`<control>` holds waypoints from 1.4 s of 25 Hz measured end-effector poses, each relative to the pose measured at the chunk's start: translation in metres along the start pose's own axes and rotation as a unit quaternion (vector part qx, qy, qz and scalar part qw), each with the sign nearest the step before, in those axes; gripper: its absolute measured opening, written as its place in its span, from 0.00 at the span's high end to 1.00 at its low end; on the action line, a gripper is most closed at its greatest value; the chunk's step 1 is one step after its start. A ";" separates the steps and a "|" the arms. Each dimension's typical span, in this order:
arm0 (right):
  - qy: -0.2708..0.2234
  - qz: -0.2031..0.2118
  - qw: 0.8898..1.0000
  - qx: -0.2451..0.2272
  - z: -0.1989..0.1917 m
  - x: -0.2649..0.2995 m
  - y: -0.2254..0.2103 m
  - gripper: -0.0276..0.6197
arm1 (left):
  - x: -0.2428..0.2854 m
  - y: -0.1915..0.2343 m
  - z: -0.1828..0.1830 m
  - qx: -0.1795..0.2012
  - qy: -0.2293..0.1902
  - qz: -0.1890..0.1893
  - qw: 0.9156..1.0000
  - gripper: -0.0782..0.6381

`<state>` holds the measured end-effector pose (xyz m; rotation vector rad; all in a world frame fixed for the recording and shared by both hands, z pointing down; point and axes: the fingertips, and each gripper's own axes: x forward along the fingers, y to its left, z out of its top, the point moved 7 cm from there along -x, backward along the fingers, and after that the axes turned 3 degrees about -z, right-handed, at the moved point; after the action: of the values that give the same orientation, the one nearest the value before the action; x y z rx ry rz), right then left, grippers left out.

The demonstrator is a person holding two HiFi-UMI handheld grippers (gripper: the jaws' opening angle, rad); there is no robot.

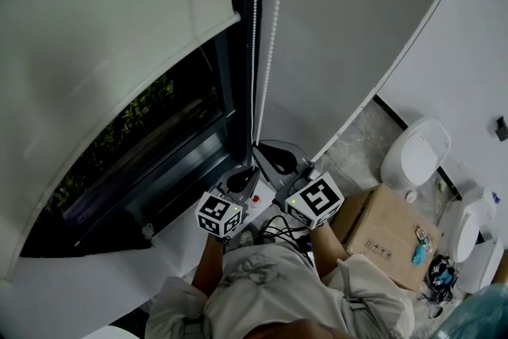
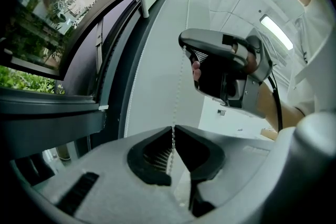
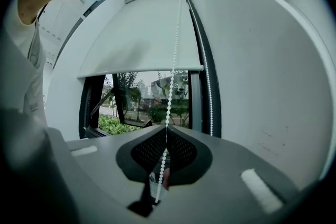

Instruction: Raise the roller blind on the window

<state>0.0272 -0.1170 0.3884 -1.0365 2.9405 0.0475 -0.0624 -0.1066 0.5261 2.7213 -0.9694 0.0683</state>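
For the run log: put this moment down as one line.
left tool: shut on bead chain | right tool: shut on bead chain | roller blind: partly raised | window: lower part uncovered

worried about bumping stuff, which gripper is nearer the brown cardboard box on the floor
Right. The right gripper grips the white bead chain on the side toward the brown cardboard box; the left gripper holds it farther off.

The white roller blind [image 1: 95,52] hangs partly raised, its bottom bar baring the dark-framed window [image 1: 135,119]. At its 3 o'clock, the white bead chain [image 1: 255,28] hangs in two straight strands.
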 end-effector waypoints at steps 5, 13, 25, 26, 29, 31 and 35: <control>0.012 0.001 1.000 0.013 -0.014 -0.005 0.002 0.94 | 0.004 0.000 -0.016 -0.007 0.011 -0.002 1.000 0.86; 0.025 -0.001 0.999 0.025 -0.032 -0.012 0.006 0.94 | 0.003 -0.003 -0.034 -0.011 0.021 -0.002 1.000 0.86; 0.022 0.004 1.000 0.021 -0.032 -0.015 0.010 0.94 | -0.009 -0.015 -0.025 0.001 0.026 0.006 1.000 0.84; 0.022 0.004 1.000 0.021 -0.032 -0.015 0.009 0.94 | -0.012 -0.017 -0.020 0.001 0.022 0.006 1.000 0.82; 0.021 0.005 1.000 0.021 -0.032 -0.016 0.009 0.94 | -0.022 -0.020 0.002 0.001 -0.002 0.007 1.000 0.79; 0.021 0.006 1.000 0.022 -0.032 -0.016 0.009 0.94 | -0.031 -0.021 0.023 -0.002 -0.035 0.008 0.999 0.79; 0.022 0.007 1.000 0.022 -0.031 -0.016 0.009 0.94 | -0.046 -0.023 0.073 0.017 -0.091 0.012 0.996 0.77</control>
<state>0.0339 -0.1007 0.4206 -1.0254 2.9725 -0.0390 -0.0865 -0.0799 0.4445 2.7845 -1.0597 -0.1628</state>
